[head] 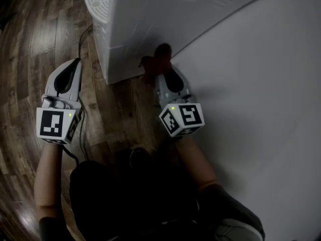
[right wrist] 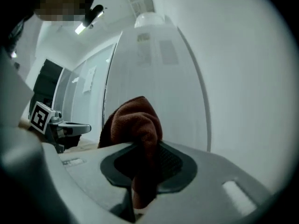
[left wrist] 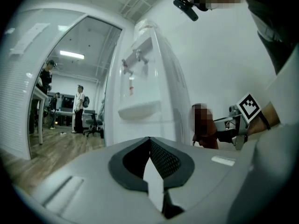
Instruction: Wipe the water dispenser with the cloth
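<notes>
The white water dispenser (head: 150, 19) stands against the wall, its taps and drip tray (left wrist: 138, 110) showing in the left gripper view. My right gripper (head: 163, 72) is shut on a brown cloth (head: 159, 51), which it holds low against the dispenser's side panel (right wrist: 154, 78). In the right gripper view the cloth (right wrist: 133, 120) bunches up out of the right gripper (right wrist: 142, 146). My left gripper (head: 75, 63) hangs over the wooden floor left of the dispenser's base. Its jaws meet with nothing between them (left wrist: 150, 141). The cloth (left wrist: 209, 139) also shows from that side.
A white wall (head: 261, 84) runs close along the right of the dispenser. A dark cable (head: 82, 36) lies on the wooden floor (head: 30, 44) near the base. Beyond a glass partition (left wrist: 70, 78), people (left wrist: 78, 107) stand in a far room with chairs.
</notes>
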A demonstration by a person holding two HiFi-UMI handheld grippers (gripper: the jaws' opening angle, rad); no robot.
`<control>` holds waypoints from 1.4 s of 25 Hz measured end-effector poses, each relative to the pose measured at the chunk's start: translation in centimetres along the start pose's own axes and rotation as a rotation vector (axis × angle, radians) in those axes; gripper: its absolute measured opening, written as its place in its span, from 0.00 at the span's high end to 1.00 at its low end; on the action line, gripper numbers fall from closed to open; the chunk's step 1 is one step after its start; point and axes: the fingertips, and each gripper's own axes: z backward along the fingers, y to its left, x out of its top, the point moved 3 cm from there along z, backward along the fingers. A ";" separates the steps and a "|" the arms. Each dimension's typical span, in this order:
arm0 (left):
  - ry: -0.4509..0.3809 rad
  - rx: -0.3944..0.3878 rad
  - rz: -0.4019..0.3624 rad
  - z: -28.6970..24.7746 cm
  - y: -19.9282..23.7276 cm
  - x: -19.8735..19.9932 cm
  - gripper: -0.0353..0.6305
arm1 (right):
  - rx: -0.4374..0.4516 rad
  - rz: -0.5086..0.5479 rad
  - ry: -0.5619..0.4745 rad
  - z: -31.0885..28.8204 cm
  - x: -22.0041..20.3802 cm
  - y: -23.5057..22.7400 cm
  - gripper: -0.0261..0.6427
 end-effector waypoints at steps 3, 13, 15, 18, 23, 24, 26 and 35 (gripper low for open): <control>-0.067 -0.009 -0.009 0.7 -0.9 8.1 0.92 | -0.001 0.047 -0.086 1.7 9.3 1.3 0.87; -0.285 -0.024 -0.178 1.7 1.3 33.6 0.92 | 0.030 0.430 -0.369 -0.2 39.5 9.0 0.87; -0.357 0.030 -0.255 1.3 3.4 37.4 0.92 | 0.058 0.437 -0.399 -2.6 43.4 10.2 0.87; -0.362 -0.004 -0.269 1.1 2.2 37.6 0.92 | 0.028 0.469 -0.323 -2.7 43.2 10.5 0.87; -0.276 -0.017 -0.247 1.8 0.4 32.4 0.92 | 0.064 0.467 -0.215 -0.9 37.9 11.4 0.87; -0.255 -0.020 -0.238 1.9 0.3 30.7 0.92 | 0.084 0.444 -0.183 -0.9 36.1 11.4 0.87; -0.214 -0.038 -0.175 1.8 0.2 26.8 0.92 | 0.103 0.416 -0.134 -1.4 32.2 11.1 0.87; 0.036 -0.008 0.039 2.1 1.2 8.3 0.92 | 0.169 0.260 -0.027 -2.2 16.3 9.7 0.87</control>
